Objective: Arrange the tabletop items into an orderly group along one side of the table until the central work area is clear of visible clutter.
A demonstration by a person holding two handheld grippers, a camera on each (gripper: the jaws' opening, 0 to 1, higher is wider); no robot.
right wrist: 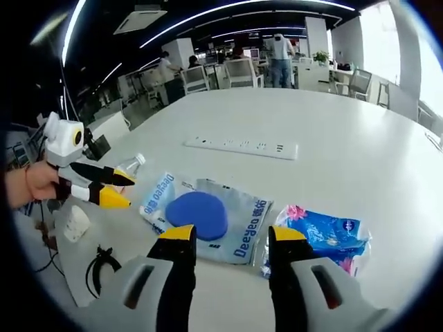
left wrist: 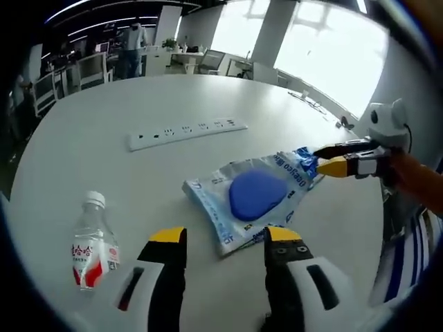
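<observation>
A clear plastic bag [left wrist: 239, 173] printed "Deeyeo", with a round blue pad inside, lies flat on the white table [left wrist: 104, 124]. My left gripper [left wrist: 226, 236] is open just short of the bag's near edge. My right gripper [left wrist: 320, 161] comes in from the right, its yellow tips slightly apart at the bag's blue corner. In the right gripper view the bag [right wrist: 242, 207] lies just ahead of my open right gripper [right wrist: 233, 235], and the left gripper [right wrist: 127, 190] hovers open at the bag's far-left end. A small water bottle [left wrist: 90, 249] stands left of the left gripper. A blue and pink tissue pack [right wrist: 325, 235] lies right of the bag.
A white power strip [left wrist: 187, 131] lies across the table beyond the bag. A small white object [right wrist: 76, 225] and a black cable [right wrist: 100, 266] sit near the table's edge. Office chairs and people stand far behind.
</observation>
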